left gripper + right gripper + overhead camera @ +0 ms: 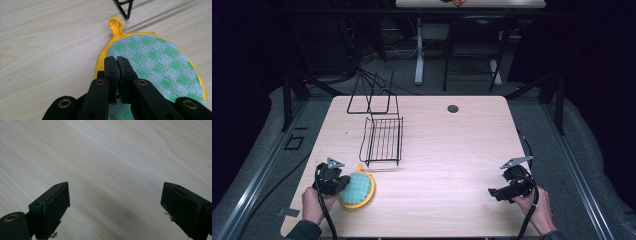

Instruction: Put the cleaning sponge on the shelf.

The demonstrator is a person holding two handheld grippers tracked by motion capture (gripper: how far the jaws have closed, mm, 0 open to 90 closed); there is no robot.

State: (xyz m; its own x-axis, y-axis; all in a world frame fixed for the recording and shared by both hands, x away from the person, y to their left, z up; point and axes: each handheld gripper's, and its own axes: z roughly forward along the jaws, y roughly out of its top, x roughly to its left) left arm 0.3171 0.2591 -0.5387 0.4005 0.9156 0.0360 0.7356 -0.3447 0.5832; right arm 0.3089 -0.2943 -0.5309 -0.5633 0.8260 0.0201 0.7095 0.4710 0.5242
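High view: the left gripper (337,182) sits at the counter's (452,150) near left corner, its jaws closed on the edge of a round pot holder (358,190) with a green check face and yellow trim, which lies flat just in front of a black wire rack (382,140); a second wire frame (369,97) stands behind it. The right gripper (499,192) rests low at the near right, well apart from everything, apparently waiting its turn. Left gripper view: the jaws stand pressed together with the pot holder's (155,62) cloth pinched between them near the yellow rim, a hold that suits lifting a limp, flat thing by its edge; the hanging loop (115,25) points away toward a rack foot (125,10), which suggests the holder is meant for the rack. Right gripper view: the jaws stand wide apart over bare counter (112,157), nothing between them.
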